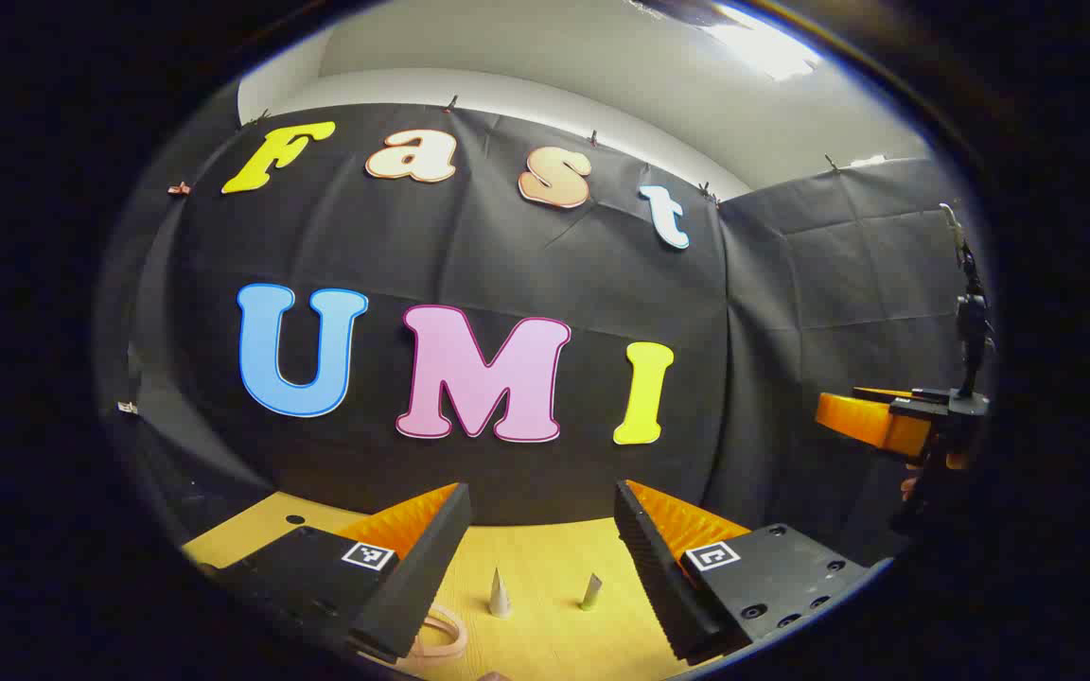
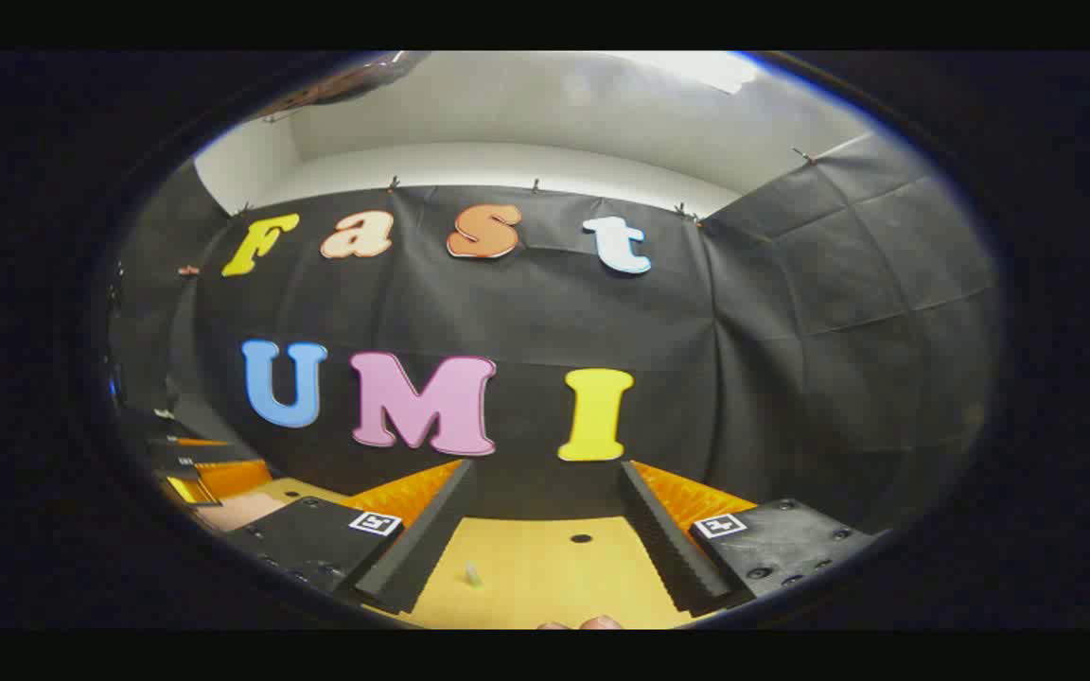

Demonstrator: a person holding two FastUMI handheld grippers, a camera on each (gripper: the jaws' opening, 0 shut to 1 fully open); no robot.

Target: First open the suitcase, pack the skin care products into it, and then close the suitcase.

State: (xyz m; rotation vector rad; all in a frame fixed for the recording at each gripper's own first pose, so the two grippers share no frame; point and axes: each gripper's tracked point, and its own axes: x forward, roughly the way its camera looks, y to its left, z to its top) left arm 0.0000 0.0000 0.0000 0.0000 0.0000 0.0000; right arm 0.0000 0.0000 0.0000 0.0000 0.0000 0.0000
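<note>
We see a pale wooden table [image 1: 545,558] running to a black cloth wall [image 1: 507,274], with a white ceiling above it. In the left gripper view, the left gripper [image 1: 540,539] hovers over the table with its two black, orange-backed fingers spread apart and nothing between them. Farther right, we see the right gripper [image 1: 871,421], held up in the air. In the right gripper view, that gripper's [image 2: 545,515] two fingers also stand parted and empty, and the left one shows at the far left edge.

We count two small pointed tips [image 1: 500,594] of skin care products on the table between the left fingers, one whitish, one greenish [image 1: 591,591]. A pale pink looped piece [image 1: 436,638] lies under the left finger. We cannot tell where the suitcase is.
</note>
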